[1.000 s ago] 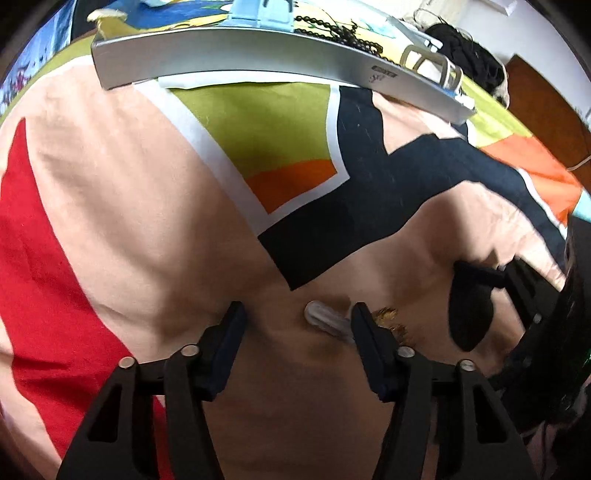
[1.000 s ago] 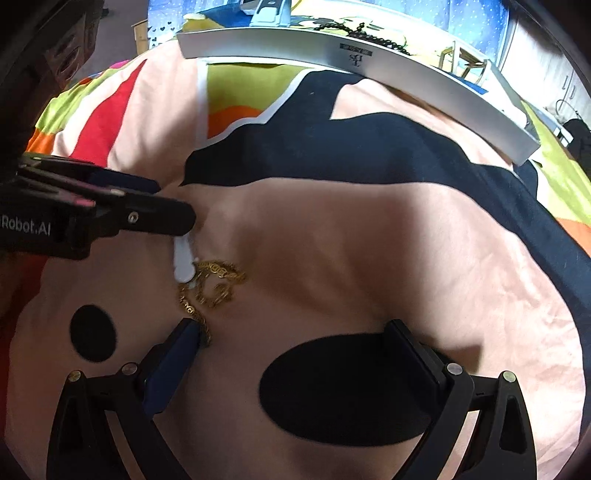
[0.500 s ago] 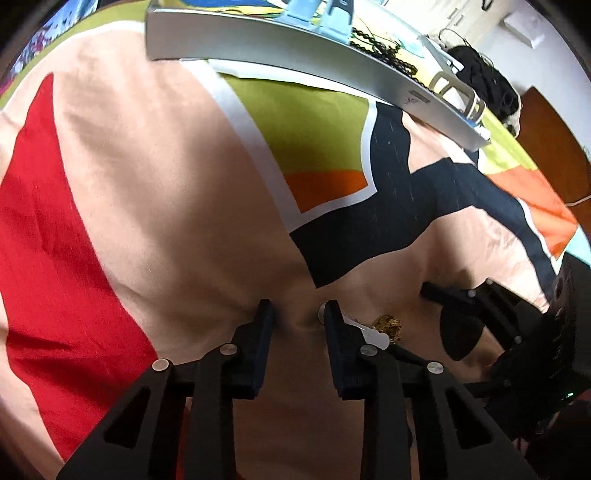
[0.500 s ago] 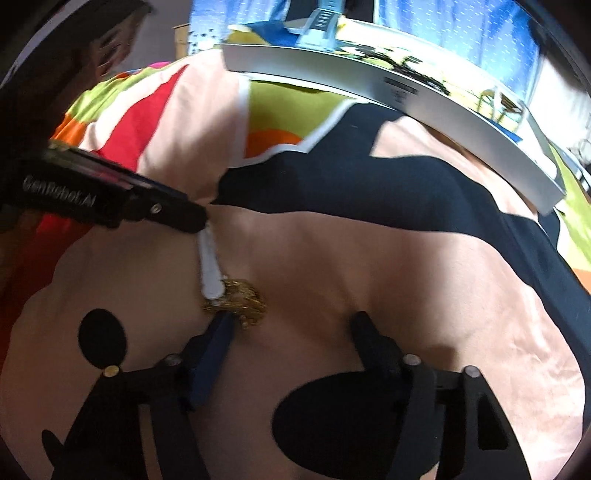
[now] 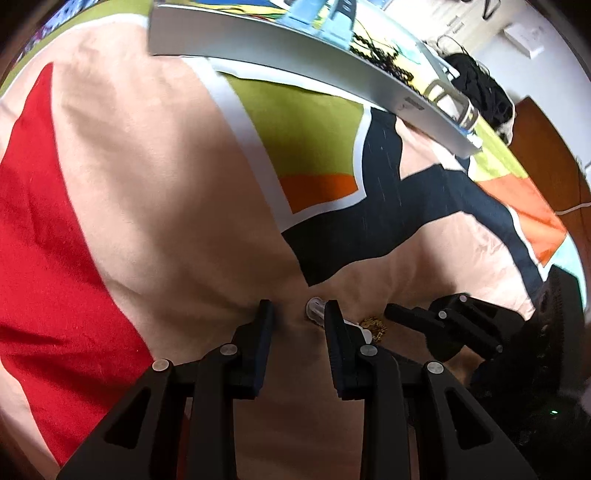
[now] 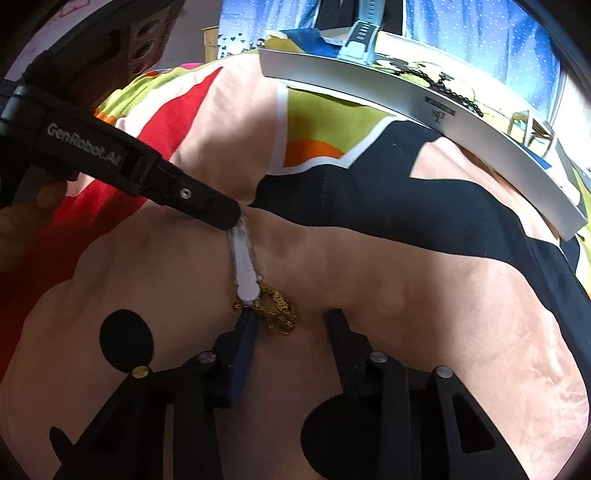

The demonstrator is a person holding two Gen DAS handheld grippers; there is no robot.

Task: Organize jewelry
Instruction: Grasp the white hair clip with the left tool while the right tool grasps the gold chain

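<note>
A gold chain point(image 6: 277, 312) lies bunched on the peach part of the patterned bedspread, joined to a white plastic clip point(image 6: 243, 266). In the left wrist view the clip's end point(image 5: 316, 309) shows just left of my right finger, with the gold chain point(image 5: 373, 326) beyond it. My left gripper point(image 5: 300, 315) is open with a narrow gap, its right finger touching the clip. My right gripper point(image 6: 291, 321) is open, its fingers straddling the chain. A silver jewelry tray point(image 6: 424, 110) stands at the far side, holding a black bead necklace point(image 5: 384, 61).
A light blue watch strap point(image 6: 360, 33) and a metal buckle piece point(image 5: 452, 98) rest in the tray. A black garment point(image 5: 480, 88) lies behind it. The bedspread point(image 5: 147, 184) has soft folds around both grippers.
Both grippers have narrowed their jaws and moved closer to the clip and chain. The chain has been bunched into a tighter heap by the right gripper.
</note>
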